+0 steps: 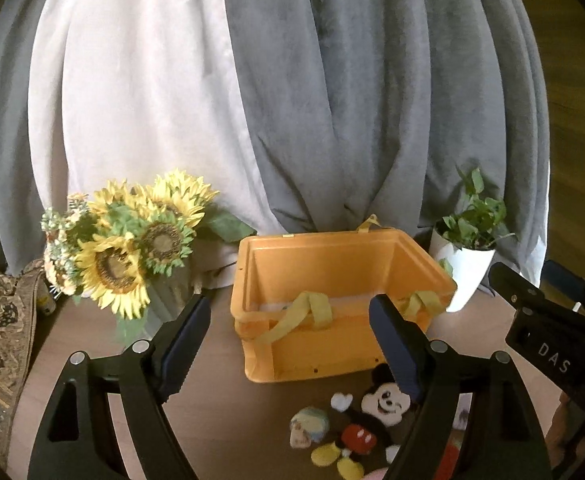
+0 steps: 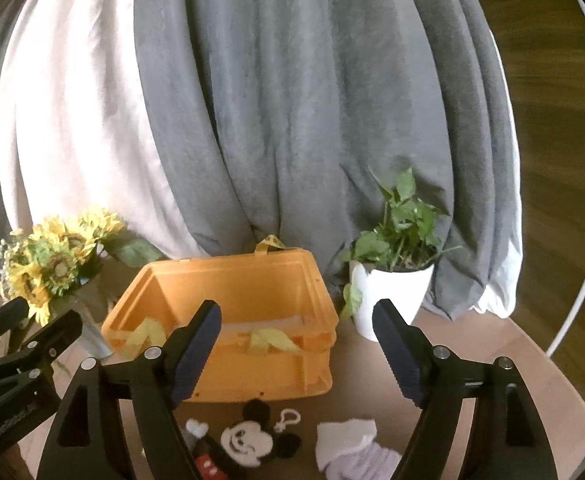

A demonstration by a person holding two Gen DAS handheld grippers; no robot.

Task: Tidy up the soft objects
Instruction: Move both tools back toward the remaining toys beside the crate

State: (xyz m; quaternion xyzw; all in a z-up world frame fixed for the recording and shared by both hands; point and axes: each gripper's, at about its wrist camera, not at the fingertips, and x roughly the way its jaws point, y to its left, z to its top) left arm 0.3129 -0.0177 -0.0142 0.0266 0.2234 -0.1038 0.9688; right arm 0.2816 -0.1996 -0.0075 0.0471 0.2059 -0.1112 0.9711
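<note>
The Mickey Mouse plush [image 1: 376, 416] is partly hidden behind the left gripper [image 1: 292, 344], whose jaws are spread with nothing between them. The right gripper [image 2: 296, 350] is likewise parted and empty. Bare table [image 1: 220, 412] is left before the orange crate [image 1: 332, 304].

Mickey plush [image 1: 376, 420] legs cut by frame edge; right gripper [image 1: 540, 304] partly cropped; crate [image 2: 228, 376] contents unclear

Matt orange plastic crate [image 1: 316, 360], plush mouse toy [image 1: 376, 412], brown wooden table [image 1: 220, 420]
</note>
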